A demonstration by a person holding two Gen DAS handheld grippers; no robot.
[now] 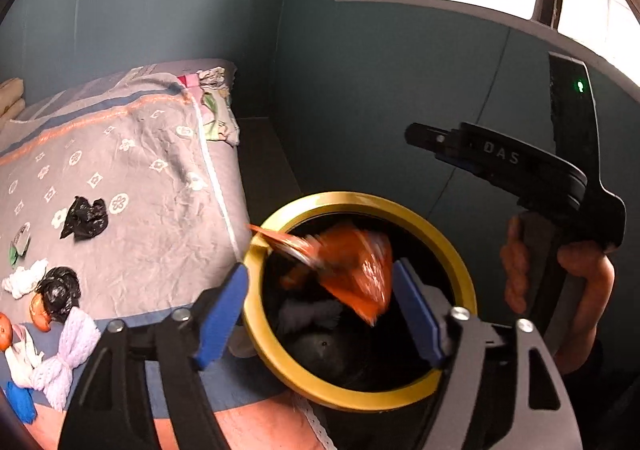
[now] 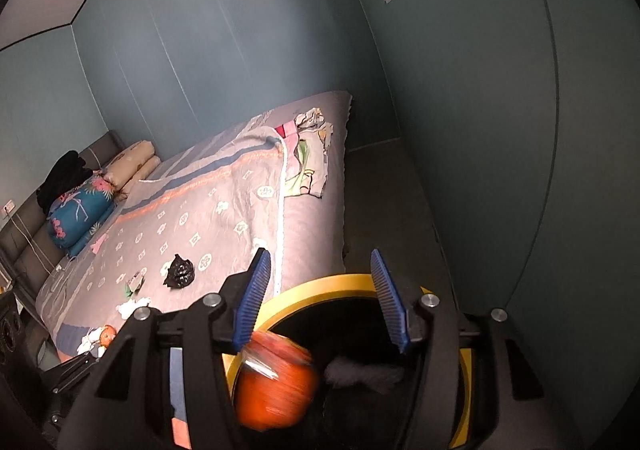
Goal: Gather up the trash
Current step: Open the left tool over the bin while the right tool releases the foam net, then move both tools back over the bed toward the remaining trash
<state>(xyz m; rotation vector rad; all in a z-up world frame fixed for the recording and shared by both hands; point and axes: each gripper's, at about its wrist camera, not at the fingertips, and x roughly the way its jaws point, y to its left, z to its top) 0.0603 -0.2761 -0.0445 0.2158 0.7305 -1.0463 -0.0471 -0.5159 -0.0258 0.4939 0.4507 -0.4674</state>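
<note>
A black bin with a gold rim (image 1: 360, 200) (image 2: 328, 284) stands on the floor beside the bed. My left gripper (image 1: 320, 270) hangs over its mouth, jaws wide apart. A blurred orange wrapper (image 1: 360, 274) lies loose between the blue pads, and neither pad presses on it. My right gripper (image 2: 319, 254) is also open above the bin, with nothing between its fingers. From there the orange wrapper (image 2: 276, 382) shows lower down, inside the rim. A white tissue (image 2: 360, 372) lies in the bin.
More litter lies on the grey patterned bedspread (image 1: 152, 210): a crumpled black bag (image 1: 86, 216) (image 2: 180, 270), a second black bag (image 1: 60, 290), a white tissue (image 1: 24, 280), a green-white wrapper (image 1: 20, 246) and orange scraps (image 1: 42, 314). A hand (image 1: 580, 274) holds the right gripper's handle. Dark teal walls stand close behind the bin.
</note>
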